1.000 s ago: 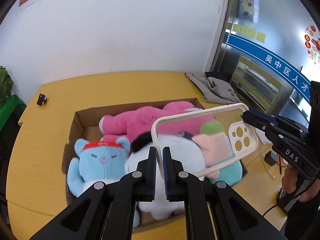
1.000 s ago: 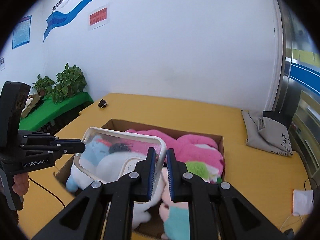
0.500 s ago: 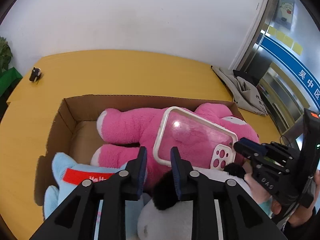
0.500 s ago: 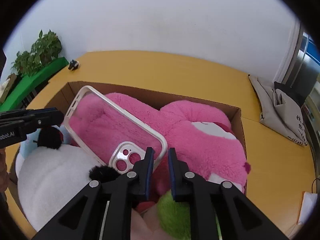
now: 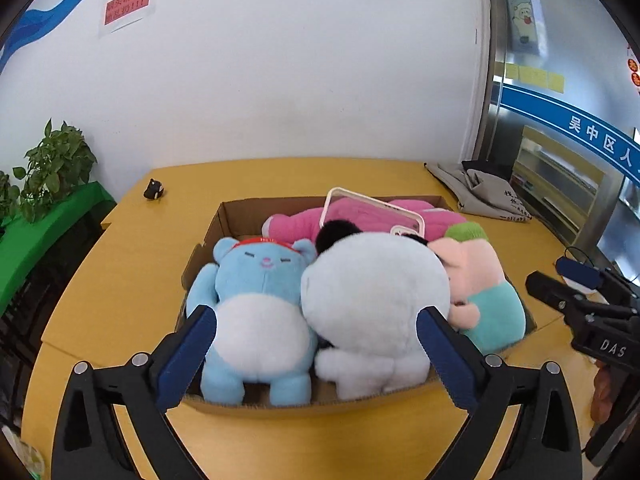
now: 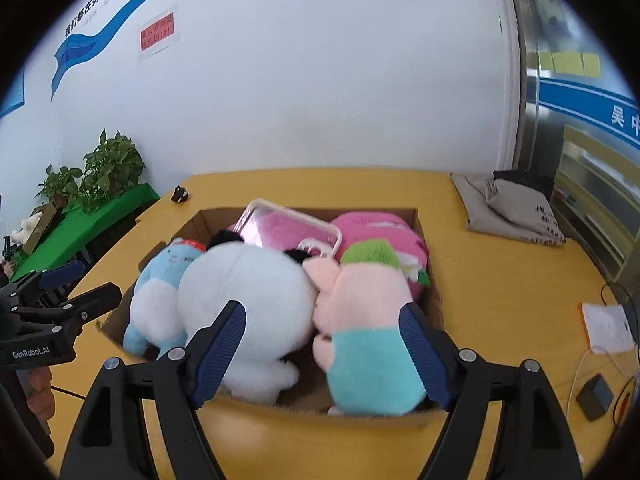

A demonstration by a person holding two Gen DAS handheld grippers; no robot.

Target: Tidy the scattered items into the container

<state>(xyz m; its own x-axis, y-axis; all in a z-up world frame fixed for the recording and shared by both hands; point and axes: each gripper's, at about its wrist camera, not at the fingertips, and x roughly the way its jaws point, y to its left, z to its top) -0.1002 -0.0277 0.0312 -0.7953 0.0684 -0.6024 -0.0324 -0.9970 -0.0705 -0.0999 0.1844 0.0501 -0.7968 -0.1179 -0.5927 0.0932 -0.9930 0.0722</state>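
Both our grippers are empty, jaws opening wide: the left gripper and the right gripper hang just short of the box's near wall, with only plush seen through the gaps. The phone case lies beyond our fingertips, propped at a tilt on the pink toy at the far side, behind the white toy.

We judge the main risk is that case. It rests on soft, rounded plush rather than the box floor, one corner above the rim, so a nudge to the toys could slide it out or down between them. The box looks packed; the blue bear and the pink-and-teal doll bulge against the near wall, and catching them with our spread jaws could tip one over the edge.

The box sits on a yellow table. Ahead left, a small black figure stands loose, perhaps unfinished business. Grey cloth bags lie ahead right. Behind are a white wall, plants and a glass door.
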